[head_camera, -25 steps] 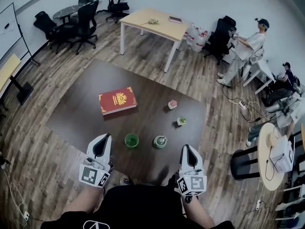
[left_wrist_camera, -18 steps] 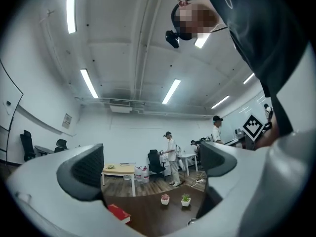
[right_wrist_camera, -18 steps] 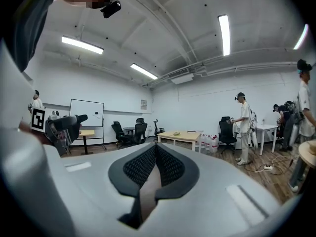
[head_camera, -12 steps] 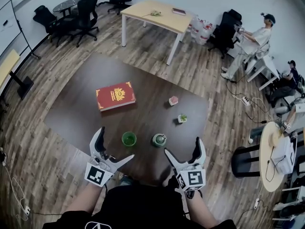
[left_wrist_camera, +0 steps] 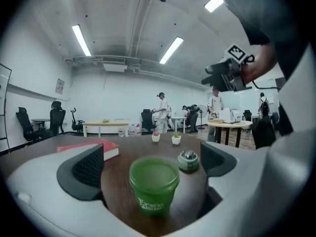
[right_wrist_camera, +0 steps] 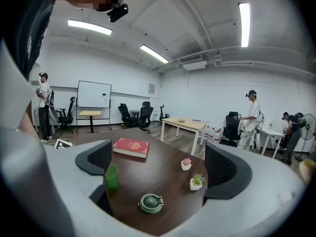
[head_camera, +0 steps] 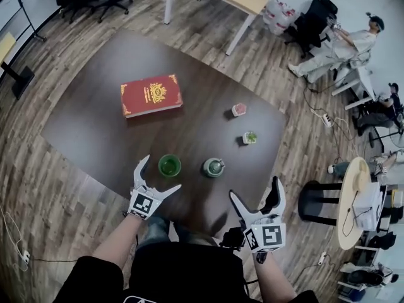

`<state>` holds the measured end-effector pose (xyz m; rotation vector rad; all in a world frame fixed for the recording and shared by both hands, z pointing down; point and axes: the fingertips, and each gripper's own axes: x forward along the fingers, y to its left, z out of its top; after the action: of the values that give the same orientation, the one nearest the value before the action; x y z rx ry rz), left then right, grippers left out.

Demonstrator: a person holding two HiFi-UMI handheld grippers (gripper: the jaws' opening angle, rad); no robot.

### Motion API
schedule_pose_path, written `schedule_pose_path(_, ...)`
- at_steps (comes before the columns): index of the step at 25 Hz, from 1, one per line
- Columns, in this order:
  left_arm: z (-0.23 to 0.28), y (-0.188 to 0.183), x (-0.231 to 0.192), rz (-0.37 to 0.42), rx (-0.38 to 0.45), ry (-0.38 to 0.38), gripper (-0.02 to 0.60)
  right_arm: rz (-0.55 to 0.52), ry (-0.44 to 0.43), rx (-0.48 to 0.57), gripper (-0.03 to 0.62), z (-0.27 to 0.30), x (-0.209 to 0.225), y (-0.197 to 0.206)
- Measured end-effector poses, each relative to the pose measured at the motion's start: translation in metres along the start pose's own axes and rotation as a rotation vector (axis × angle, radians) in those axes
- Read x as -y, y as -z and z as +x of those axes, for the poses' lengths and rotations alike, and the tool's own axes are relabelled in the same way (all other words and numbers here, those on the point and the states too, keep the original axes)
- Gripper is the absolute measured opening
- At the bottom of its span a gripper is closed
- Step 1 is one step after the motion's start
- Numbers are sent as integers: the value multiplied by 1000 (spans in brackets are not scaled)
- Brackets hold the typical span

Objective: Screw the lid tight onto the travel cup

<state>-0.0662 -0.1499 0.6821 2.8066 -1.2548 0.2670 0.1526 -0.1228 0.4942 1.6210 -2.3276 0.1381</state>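
**Both grippers wide, cup and lid apart on the table**

The green travel cup [head_camera: 169,165] stands upright and uncovered near the front edge of the dark table [head_camera: 95,118]. Its green lid [head_camera: 213,167] lies just beside it, not touching. The left gripper [head_camera: 160,173] has just opened its jaws. They stand wide on either side of the cup, pads clear of it. The right gripper [head_camera: 254,188], also just opened wide, holds nothing and hangs short of the lid. Farther back lie a red book [head_camera: 151,95] and two small potted plants [head_camera: 239,109].

One table [head_camera: 82,125] held one green cup [head_camera: 169,165], one lid [head_camera: 213,166], one red book [head_camera: 151,96], two potted plants [head_camera: 239,110]; far right stood maybe three people [head_camera: 353,43].
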Motion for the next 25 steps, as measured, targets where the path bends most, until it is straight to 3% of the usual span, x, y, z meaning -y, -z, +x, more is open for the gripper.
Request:
schedule_pose_path(5,36,73,-7,10,-99,31,588,-6,-9,-52,600,16,-5,30)
schedule_pose_path(9,55,104,-4,14,-154,71,564,25,-23,-93,600,27,-5,55)
schedule_pose_path(10,60,105,-5,16,-156,74,534,35,-22,-100,600,31,-4,61)
schedule_pose_path(14,72,113,-4,2,-190,108,509,53,-26,-136,600,46,-5,87)
schedule_pose_path(17,75,114,-4,-4,-211,129,403,57,-25,-169,598,62,-3,112)
schedule_pose_path(25,79,104,-6,-25,-183,127,394,38,-87,-425,597,134,-12,240)
